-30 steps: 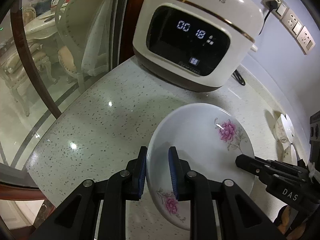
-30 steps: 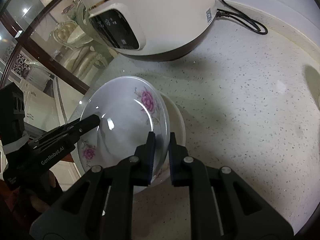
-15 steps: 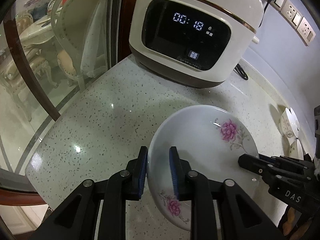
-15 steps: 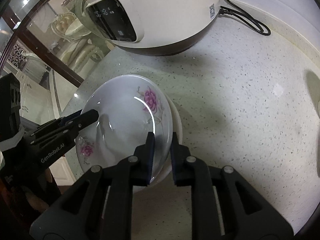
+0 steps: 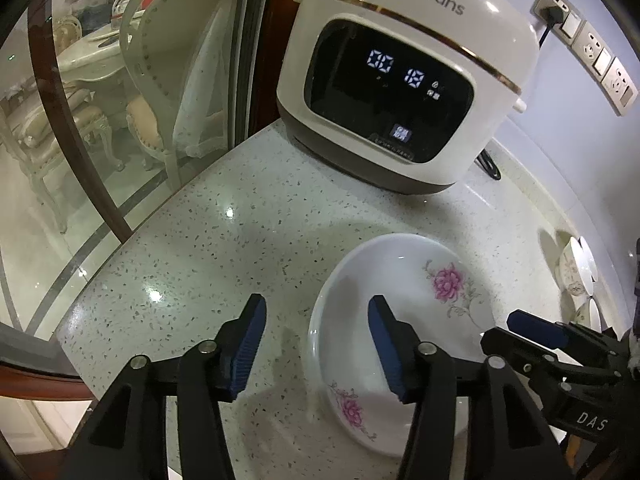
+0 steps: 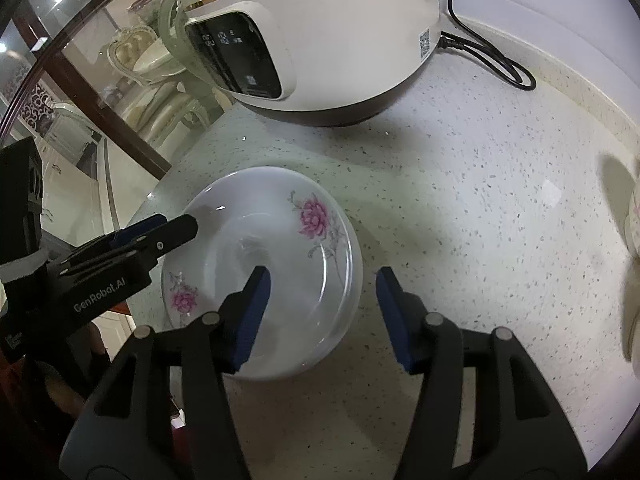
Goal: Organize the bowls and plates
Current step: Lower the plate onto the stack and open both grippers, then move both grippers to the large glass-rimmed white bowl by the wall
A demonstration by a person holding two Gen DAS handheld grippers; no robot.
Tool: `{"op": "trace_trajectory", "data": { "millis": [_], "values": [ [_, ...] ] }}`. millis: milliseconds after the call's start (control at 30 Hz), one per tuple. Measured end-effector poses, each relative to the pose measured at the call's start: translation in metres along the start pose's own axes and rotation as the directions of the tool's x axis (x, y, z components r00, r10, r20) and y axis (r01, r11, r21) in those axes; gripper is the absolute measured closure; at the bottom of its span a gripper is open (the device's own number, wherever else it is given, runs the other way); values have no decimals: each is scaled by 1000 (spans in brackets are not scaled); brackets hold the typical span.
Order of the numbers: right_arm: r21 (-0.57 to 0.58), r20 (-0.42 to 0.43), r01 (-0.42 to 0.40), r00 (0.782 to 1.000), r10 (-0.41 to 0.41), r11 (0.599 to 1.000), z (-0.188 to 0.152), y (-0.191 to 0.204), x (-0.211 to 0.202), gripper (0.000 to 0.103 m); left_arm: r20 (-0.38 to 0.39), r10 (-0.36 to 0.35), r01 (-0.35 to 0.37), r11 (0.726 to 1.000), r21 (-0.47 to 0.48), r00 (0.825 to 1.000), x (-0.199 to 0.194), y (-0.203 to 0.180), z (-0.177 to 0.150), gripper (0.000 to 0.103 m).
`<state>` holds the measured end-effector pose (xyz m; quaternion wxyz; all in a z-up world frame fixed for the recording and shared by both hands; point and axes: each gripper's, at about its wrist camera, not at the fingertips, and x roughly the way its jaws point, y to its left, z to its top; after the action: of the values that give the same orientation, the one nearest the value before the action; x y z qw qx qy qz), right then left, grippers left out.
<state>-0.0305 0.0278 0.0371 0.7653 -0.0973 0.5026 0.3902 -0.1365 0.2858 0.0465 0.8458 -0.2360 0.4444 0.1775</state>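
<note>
A white plate with pink flowers (image 5: 404, 300) (image 6: 260, 232) lies flat on the speckled countertop (image 5: 224, 248), resting on a second white plate whose rim (image 6: 288, 374) shows beneath it. My left gripper (image 5: 316, 344) straddles the plate's left rim; its jaws are opening and the pads stand clear of the rim. My right gripper (image 6: 322, 312) straddles the right rim the same way, jaws opening, pads off the plate. Each gripper shows in the other's view: the right gripper (image 5: 508, 328) and the left gripper (image 6: 168, 226).
A white cooker with a lit display (image 5: 400, 80) stands at the back, its black cord (image 6: 492, 56) trailing right. Several white dishes (image 5: 576, 272) (image 6: 634, 220) sit at the far right. A glass partition (image 5: 120, 120) and the counter's curved edge lie to the left.
Both grippers were shut on the plate's opposite rims and have opened. The plate has sunk flat onto the plate below it.
</note>
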Motion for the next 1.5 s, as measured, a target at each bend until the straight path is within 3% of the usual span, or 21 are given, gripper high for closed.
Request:
{"op": "trace_trajectory", "data": {
  "millis": [200,267,900,1300,1500],
  "values": [
    [84,6,-4,1000,4,996,-3,-15,-3,40,1,-1,1,1000,14,1000,-3,-5,-2,43],
    [106,6,-8,1000,8,994,-5,-20,-4,33,1,7,-7,1000,24,1000,-3,-8,-3,42],
    [311,31,-33,999,24,950,-43,-82,-33,25,-13,-13,15,988,152,1000,-9,-66,-11,30],
    [487,52,-45,998,22,872,-76,-138,-50,23,-76,-30,50,957,284,997,0,-121,-17,30],
    [571,87,-35,996,-18,820,-99,-169,-71,23,-161,-86,139,924,357,983,8,-166,-19,30]
  ]
}}
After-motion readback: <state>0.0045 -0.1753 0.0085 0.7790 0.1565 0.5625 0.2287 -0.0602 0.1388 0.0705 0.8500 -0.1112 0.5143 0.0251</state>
